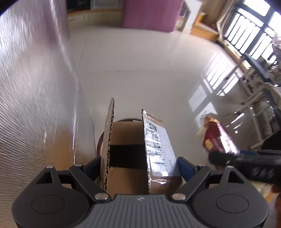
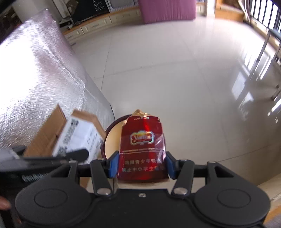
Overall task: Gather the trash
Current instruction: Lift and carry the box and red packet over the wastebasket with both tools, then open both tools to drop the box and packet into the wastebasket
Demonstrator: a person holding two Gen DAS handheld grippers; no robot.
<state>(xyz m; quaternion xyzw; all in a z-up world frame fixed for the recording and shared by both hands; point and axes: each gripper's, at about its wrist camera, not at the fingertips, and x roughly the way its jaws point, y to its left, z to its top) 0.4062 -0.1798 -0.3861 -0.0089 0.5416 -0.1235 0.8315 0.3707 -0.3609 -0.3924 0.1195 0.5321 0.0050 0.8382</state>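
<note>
My left gripper (image 1: 138,166) is shut on an open brown cardboard box (image 1: 126,140) with a white shipping label; the box also shows in the right wrist view (image 2: 77,136). My right gripper (image 2: 141,165) is shut on a red cigarette pack (image 2: 143,145) with a torn gold top; the pack also shows in the left wrist view (image 1: 216,138). Both are held above a round dark-rimmed bin (image 2: 112,136) on the floor, whose rim peeks out behind the box in the left wrist view (image 1: 100,140).
A table under a silvery textured cover (image 2: 38,77) stands at the left. Glossy white floor tiles (image 2: 175,73) stretch ahead. A pink block (image 2: 166,10) and low cabinets (image 2: 98,24) stand at the back. Chair legs (image 2: 263,57) and window railing are at the right.
</note>
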